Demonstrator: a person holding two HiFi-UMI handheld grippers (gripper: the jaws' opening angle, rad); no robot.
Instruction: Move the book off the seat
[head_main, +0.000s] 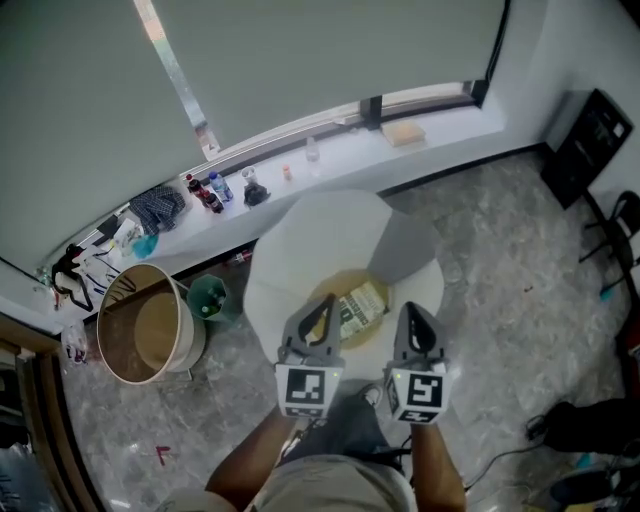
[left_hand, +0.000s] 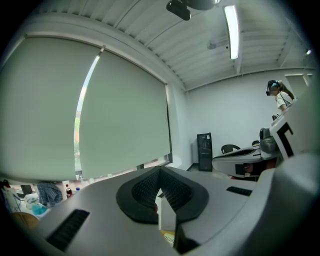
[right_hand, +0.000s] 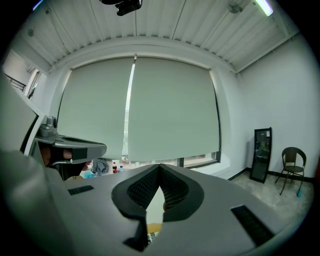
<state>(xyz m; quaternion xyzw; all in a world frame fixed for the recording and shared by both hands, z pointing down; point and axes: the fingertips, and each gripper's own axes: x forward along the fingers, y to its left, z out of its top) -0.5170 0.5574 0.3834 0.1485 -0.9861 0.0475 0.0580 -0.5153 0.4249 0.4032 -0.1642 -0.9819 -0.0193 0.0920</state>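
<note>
Head view: a pale printed paperback book (head_main: 360, 306) lies flat on the round yellow seat (head_main: 352, 340) of a white shell chair (head_main: 330, 235). Its long axis seems to slant toward the upper right. The left gripper (head_main: 322, 303) and right gripper (head_main: 410, 312) flank it, probably lining up a pickup.

Left gripper view: jaws pressed together, holding nothing.

Right gripper view: likewise closed and empty.

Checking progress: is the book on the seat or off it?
On the seat: the book lies flat on the yellow seat pad of the white chair.

Book (head_main: 360, 306) partly behind left claw (head_main: 322, 304), its print seemingly unreadable
</note>
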